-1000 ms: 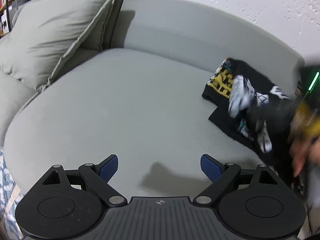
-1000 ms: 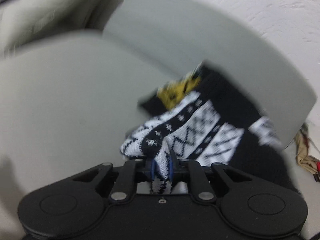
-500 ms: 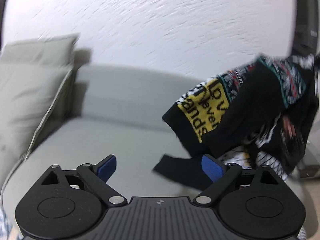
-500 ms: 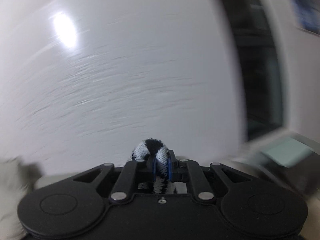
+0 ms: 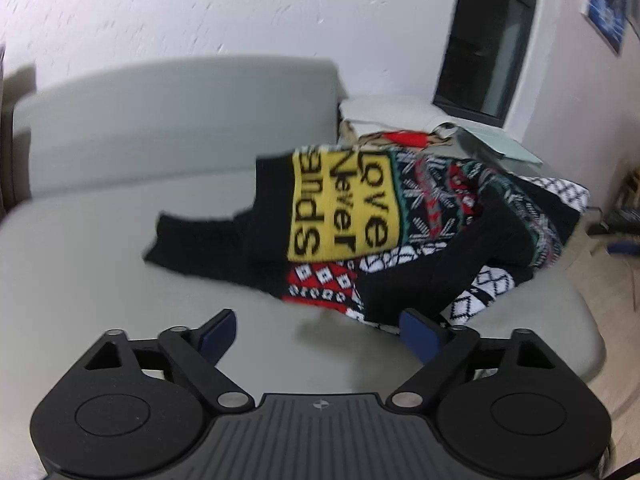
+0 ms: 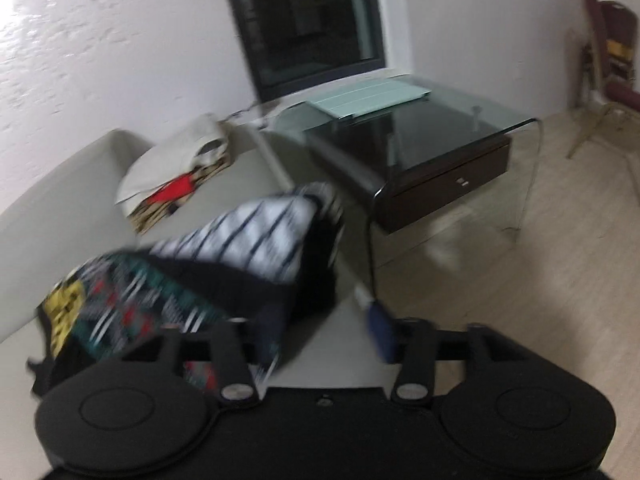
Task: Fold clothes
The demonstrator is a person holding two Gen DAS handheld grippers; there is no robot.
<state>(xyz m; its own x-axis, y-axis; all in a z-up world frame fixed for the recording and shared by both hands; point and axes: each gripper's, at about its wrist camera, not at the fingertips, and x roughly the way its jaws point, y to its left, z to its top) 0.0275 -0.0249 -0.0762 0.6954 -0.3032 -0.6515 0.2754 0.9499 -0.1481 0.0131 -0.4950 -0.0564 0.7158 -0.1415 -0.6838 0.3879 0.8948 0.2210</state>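
Logging sweater: soft, floppy, best pinched at hem; my left claw closing, empty; right claw opening, releasing it.

"Love Never ...ands" on sweater

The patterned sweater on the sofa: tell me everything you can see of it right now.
The sweater is a black knit with white, red and teal Nordic bands and a yellow panel reading "Love Never", the third word partly hidden. It lies crumpled and unfolded on the grey sofa seat, one black sleeve trailing left, its right side draped over the seat's edge. The right gripper is opening, with fabric over its left finger. The left gripper hovers near, not gripping.
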